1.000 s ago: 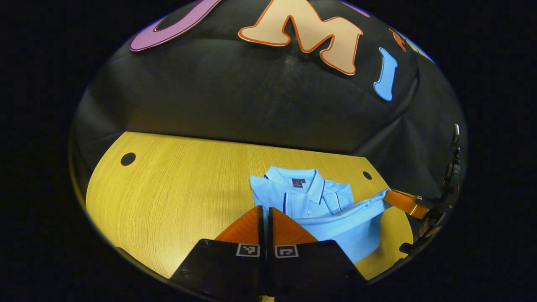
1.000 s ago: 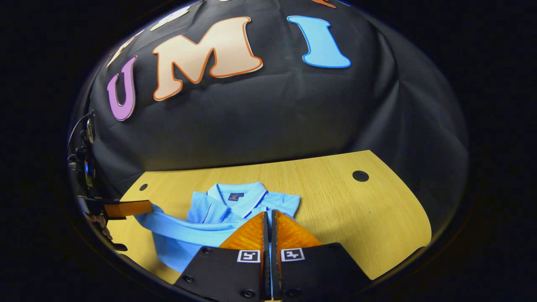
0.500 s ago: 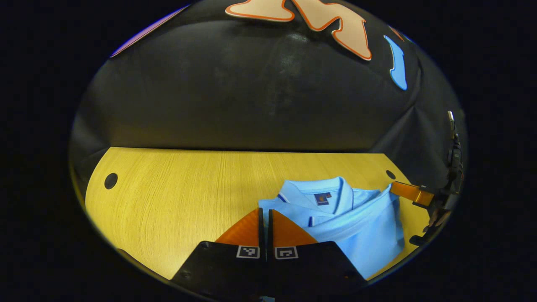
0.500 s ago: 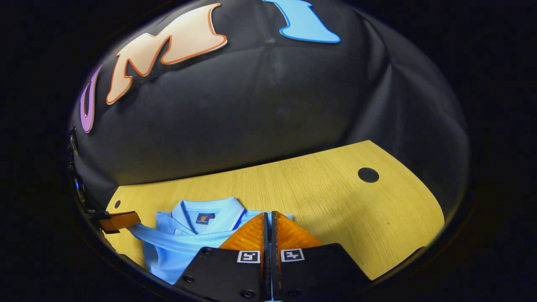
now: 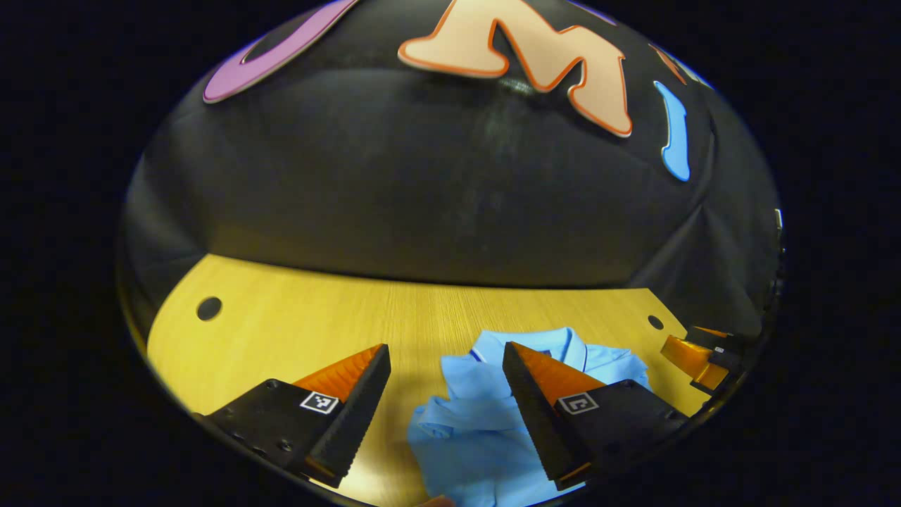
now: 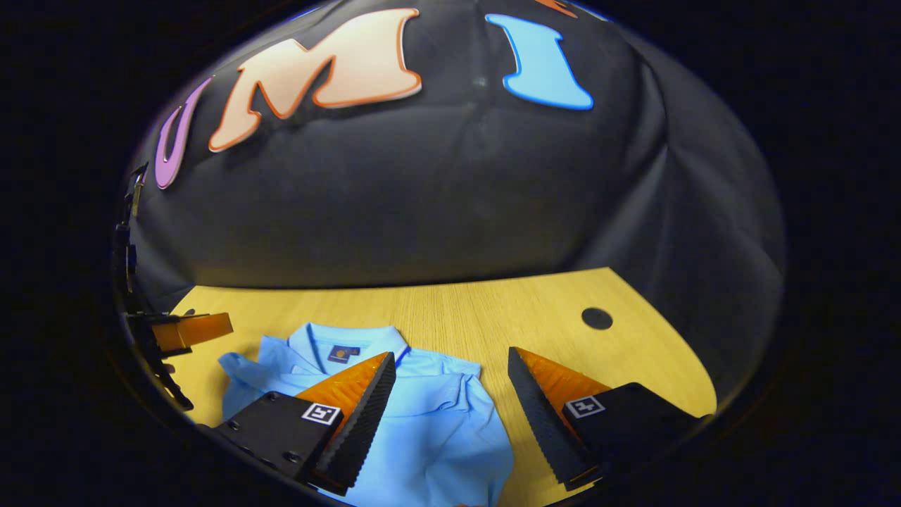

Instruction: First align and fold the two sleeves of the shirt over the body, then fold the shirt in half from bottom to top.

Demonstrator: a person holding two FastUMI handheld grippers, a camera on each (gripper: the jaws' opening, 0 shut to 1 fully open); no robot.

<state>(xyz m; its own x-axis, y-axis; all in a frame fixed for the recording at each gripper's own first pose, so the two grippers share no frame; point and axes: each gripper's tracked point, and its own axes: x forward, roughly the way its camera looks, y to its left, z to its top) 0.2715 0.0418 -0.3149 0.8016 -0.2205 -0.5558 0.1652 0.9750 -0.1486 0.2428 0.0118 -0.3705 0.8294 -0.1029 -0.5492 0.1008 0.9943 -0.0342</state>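
Both grippers spread wide, gripping nothing: left gripper [image 5: 446,377] with fingers apart over the shirt's [image 5: 486,429] near-left part, right gripper [image 6: 451,384] likewise apart over its right edge, each hovering low above the table [image 5: 295,331]. Shirt lying on the yellow wood at the table's near side, collar [image 6: 345,338] toward the far wall, lower half seemingly brought up over the body, folded bulk bunched and rippled rather than flat. Other gripper seen at the margin of each view, just beside the shirt, not touching it as far as can be told. Judged as light, thin knit: soft, limp, no stiffness to hold a crease, prone to sag and slide on smooth wood when dragged. Not fragile; a firm pinch unlikely to harm it. Collar and placket probably the only firmer zones. Best taken at doubled edges or corners, where layers give the fingers something to bite; a pinch in mid-panel likely to lift one layer only and undo the fold. Rumpled corner near the left gripper [image 5: 433,422] looking like a spot needing a tug outward to smooth. Low, flat approach advised, with lift kept small to avoid air catching the cloth. Whether the sleeves lie aligned beneath the top layer: hidden, cannot tell.
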